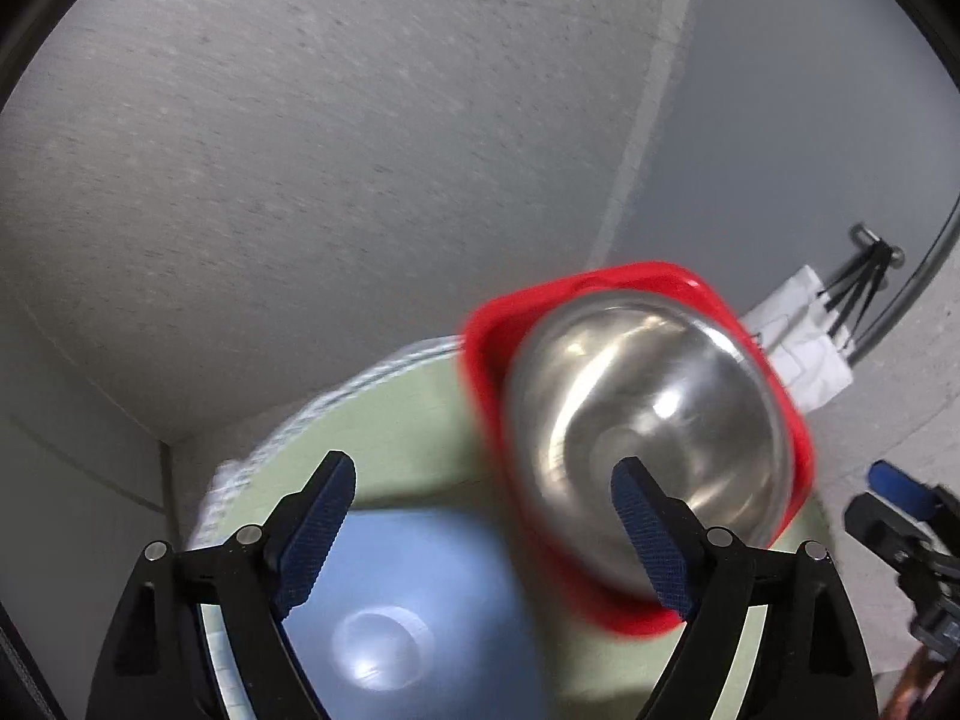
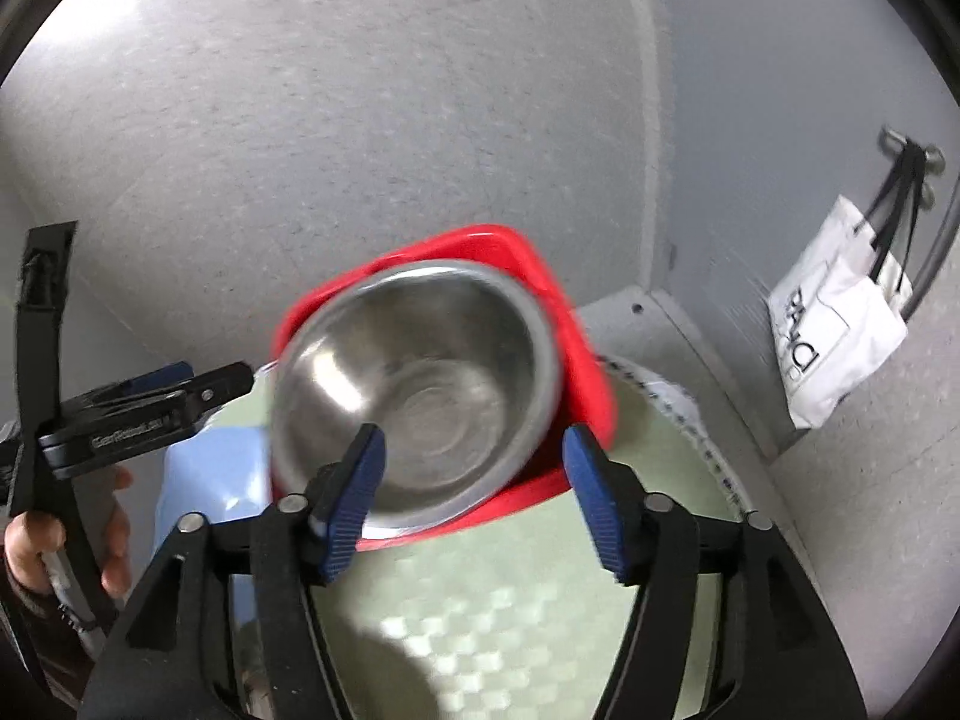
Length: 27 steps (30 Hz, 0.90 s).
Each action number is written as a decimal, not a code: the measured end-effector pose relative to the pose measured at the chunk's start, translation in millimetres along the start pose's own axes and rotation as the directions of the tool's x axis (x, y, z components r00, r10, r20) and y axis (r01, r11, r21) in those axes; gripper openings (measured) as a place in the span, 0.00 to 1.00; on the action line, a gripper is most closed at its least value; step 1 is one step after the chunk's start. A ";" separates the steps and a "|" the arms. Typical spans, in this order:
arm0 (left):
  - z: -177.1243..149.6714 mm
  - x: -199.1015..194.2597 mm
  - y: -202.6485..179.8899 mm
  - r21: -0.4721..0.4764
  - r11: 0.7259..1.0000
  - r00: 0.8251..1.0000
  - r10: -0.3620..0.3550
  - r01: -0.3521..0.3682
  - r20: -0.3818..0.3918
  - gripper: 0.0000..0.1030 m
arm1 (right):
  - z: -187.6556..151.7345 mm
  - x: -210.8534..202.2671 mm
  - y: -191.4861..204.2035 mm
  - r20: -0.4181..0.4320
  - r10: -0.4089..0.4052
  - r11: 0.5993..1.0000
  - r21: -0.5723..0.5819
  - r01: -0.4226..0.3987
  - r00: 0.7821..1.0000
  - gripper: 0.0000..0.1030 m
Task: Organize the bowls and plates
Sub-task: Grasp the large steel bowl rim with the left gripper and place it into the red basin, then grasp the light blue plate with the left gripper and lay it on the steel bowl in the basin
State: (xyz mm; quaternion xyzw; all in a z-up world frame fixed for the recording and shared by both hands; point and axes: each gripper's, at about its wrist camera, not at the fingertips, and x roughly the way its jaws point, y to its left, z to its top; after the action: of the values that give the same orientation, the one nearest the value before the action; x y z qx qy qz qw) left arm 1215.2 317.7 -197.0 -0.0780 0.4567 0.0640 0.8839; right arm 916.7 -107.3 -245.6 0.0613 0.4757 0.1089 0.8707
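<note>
The left gripper [image 1: 483, 531] is hanging over the table with its jaws spread wide, its blue-padded fingers [image 1: 318, 531] gripping nothing; one finger is sitting in front of the pale blue plate [image 1: 408, 600] and the other is overlapping the near side of the steel bowl [image 1: 648, 438] in the picture, though whether it is actually touching the bowl is not something the blurred view is settling. The right gripper [image 2: 474, 498] is likewise standing open, its two blue fingers [image 2: 354, 504] framing the near rim of the steel bowl [image 2: 420, 396] without closing on it. From the right wrist view, the left gripper [image 2: 231, 381] is showing side-on at the left edge, with the person's hand [image 2: 66, 546] wrapping its handle. The steel bowl is resting inside a red square dish [image 1: 636, 600], shiny, round and upright, with light glinting off its inner wall. The red square dish [image 2: 576, 360] is sitting on the round table [image 2: 510, 618], which is wearing a pale green chequered cover, and just beside the pale blue plate [image 2: 210, 474]. A white tote bag [image 2: 834, 336] is hanging by black straps from a hook on the grey wall at the right, well apart from the dishes.
</note>
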 end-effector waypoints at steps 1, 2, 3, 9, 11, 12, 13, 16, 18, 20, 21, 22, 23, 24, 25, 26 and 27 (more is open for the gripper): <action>-7.5 -6.8 6.6 -0.002 1.000 1.000 0.018 -0.018 0.008 0.82 | -5.7 -3.7 12.1 -0.002 0.015 1.000 -0.018 -0.015 1.000 0.67; -17.1 -14.1 17.1 -0.006 0.999 0.999 0.035 -0.035 0.016 0.83 | -10.4 -5.7 19.4 -0.004 0.027 0.999 -0.028 -0.027 1.000 0.67; -28.0 -21.4 26.4 -0.009 0.999 0.999 0.049 -0.049 0.023 0.85 | -17.0 -6.9 32.5 -0.012 0.046 0.998 -0.045 -0.047 0.999 0.67; -91.8 -47.2 87.1 -0.064 0.991 0.993 0.118 -0.116 0.014 0.86 | -54.7 7.9 93.9 -0.094 0.100 0.986 -0.123 -0.111 0.991 0.67; -109.4 -50.6 102.8 -0.084 0.987 0.990 0.139 -0.139 -0.006 0.86 | -66.5 17.0 109.3 -0.126 0.102 0.984 -0.136 -0.119 0.987 0.67; -116.5 -51.1 112.4 -0.096 0.985 0.989 0.145 -0.146 -0.013 0.86 | -72.8 19.7 112.3 -0.135 0.105 0.983 -0.138 -0.124 0.985 0.67; -122.8 -49.6 118.8 -0.109 0.984 0.990 0.140 -0.143 -0.028 0.86 | -77.1 23.8 118.4 -0.146 0.103 0.982 -0.143 -0.124 0.984 0.67; -137.7 -39.4 134.6 -0.137 0.980 0.988 0.133 -0.143 -0.077 0.85 | -89.7 38.0 135.4 -0.185 0.089 0.980 -0.160 -0.119 0.979 0.67; -144.5 -30.8 141.7 -0.138 0.980 0.985 0.131 -0.145 -0.109 0.82 | -94.8 46.9 140.6 -0.203 0.079 0.979 -0.171 -0.115 0.976 0.67; -148.3 -17.4 140.0 -0.128 0.984 0.986 0.104 -0.122 -0.134 0.76 | -98.6 60.4 143.7 -0.226 0.049 0.980 -0.176 -0.090 0.973 0.67; -151.9 -11.7 141.0 -0.122 0.986 0.984 0.095 -0.114 -0.150 0.70 | -100.2 65.8 144.4 -0.236 0.039 0.981 -0.175 -0.082 0.971 0.67; -155.5 -4.9 140.8 -0.114 0.987 0.982 0.090 -0.110 -0.166 0.67 | -102.2 73.5 144.9 -0.251 0.026 0.982 -0.175 -0.071 0.968 0.67; -156.2 3.8 136.6 -0.106 0.989 0.980 0.085 -0.105 -0.180 0.61 | -104.2 77.8 145.0 -0.262 0.017 0.982 -0.175 -0.065 0.965 0.67; -160.3 13.6 136.4 -0.097 0.990 0.976 0.079 -0.100 -0.202 0.51 | -104.0 84.0 142.7 -0.276 0.009 0.983 -0.173 -0.059 0.961 0.65; -163.1 16.7 136.6 -0.098 0.992 0.976 0.060 -0.082 -0.210 0.46 | -105.4 90.6 142.8 -0.288 0.006 0.984 -0.170 -0.058 0.957 0.63; -159.2 18.0 128.5 -0.104 0.993 0.975 0.039 -0.063 -0.217 0.32 | -105.0 95.7 143.2 -0.295 0.007 0.984 -0.167 -0.059 0.956 0.59; -160.6 20.2 129.0 -0.109 0.993 0.975 0.017 -0.042 -0.222 0.23 | -105.7 101.3 143.1 -0.305 0.005 0.985 -0.162 -0.057 0.952 0.53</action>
State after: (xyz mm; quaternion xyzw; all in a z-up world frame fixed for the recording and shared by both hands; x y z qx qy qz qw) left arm 1074.9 413.5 -315.4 -0.1278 0.5488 0.0938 0.8208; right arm 862.0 56.8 -355.2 -0.0228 0.5920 0.1705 0.7874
